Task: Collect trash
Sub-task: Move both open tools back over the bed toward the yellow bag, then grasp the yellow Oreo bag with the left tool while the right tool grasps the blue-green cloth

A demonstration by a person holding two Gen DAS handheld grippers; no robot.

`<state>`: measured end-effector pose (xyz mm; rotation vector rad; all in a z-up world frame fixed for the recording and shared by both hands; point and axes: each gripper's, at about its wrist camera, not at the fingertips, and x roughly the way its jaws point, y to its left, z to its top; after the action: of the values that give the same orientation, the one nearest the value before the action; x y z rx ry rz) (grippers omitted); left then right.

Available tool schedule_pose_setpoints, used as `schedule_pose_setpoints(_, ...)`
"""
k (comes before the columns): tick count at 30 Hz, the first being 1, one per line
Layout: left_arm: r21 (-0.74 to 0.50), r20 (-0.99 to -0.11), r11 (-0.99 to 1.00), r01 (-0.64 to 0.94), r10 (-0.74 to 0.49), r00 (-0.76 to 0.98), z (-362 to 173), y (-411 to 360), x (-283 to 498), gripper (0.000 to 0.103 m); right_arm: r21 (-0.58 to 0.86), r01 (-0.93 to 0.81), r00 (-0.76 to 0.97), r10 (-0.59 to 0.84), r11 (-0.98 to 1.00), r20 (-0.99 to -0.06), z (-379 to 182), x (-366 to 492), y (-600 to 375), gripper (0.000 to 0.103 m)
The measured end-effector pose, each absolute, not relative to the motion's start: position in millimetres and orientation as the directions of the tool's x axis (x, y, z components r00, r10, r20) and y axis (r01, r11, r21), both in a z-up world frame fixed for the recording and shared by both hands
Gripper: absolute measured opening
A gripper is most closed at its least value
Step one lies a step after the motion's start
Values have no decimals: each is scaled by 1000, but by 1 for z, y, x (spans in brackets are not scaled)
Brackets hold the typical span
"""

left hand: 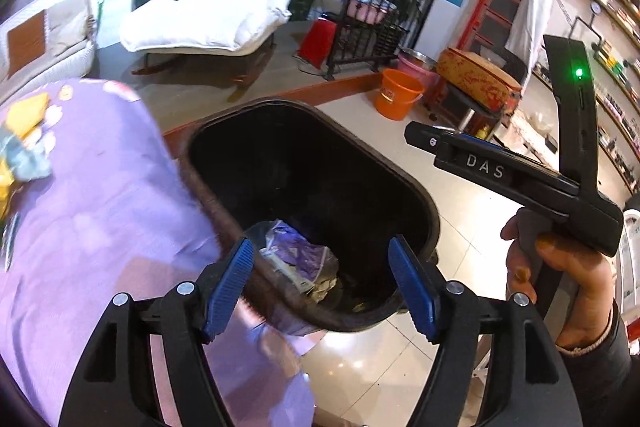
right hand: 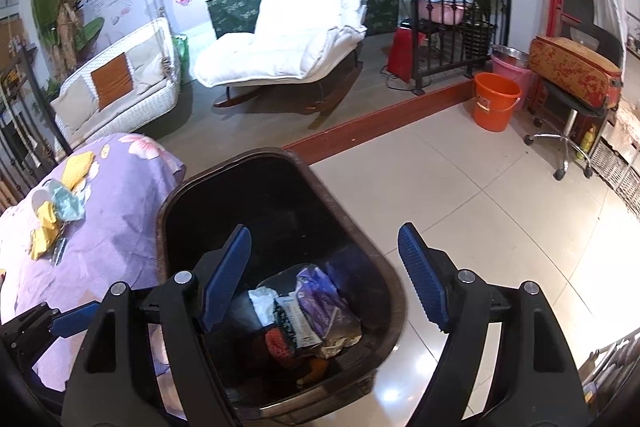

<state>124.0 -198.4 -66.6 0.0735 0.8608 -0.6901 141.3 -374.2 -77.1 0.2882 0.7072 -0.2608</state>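
Both of my claws are hanging spread apart and gripping nothing above the black bin. My left claw is hovering over the bin's near end, with a purple wrapper lying just below and between its fingers. My right claw is gaping over the heap of trash at the bottom of the bin: purple plastic, white paper, a printed packet. More trash, yellow and pale-blue scraps, is lying well off to the left of my right claw on the purple floral bedcover.
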Motion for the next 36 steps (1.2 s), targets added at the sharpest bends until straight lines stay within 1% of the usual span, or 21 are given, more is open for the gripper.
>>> schedule_pose_setpoints(7, -215, -708, 829, 517, -497, 502, -59, -158, 119, 70, 175, 242, 741, -66, 954, -668, -75, 151, -340, 76)
schedule_pose_setpoints(15, -192, -708, 889, 416, -419, 569, -54, -104, 119, 70, 176, 106, 750, 38, 979, -660, -70, 163, -289, 76)
schedule_pose_setpoints(29, -211, -713, 966, 150, -257, 653, -54, 23, 132, 70, 211, -173, 703, 271, 962, -658, -65, 193, -180, 76)
schedule_pose_setpoints(36, -200, -718, 978, 59, -187, 671, -54, 70, 157, 70, 189, -281, 684, 335, 941, -649, -58, 202, -135, 76)
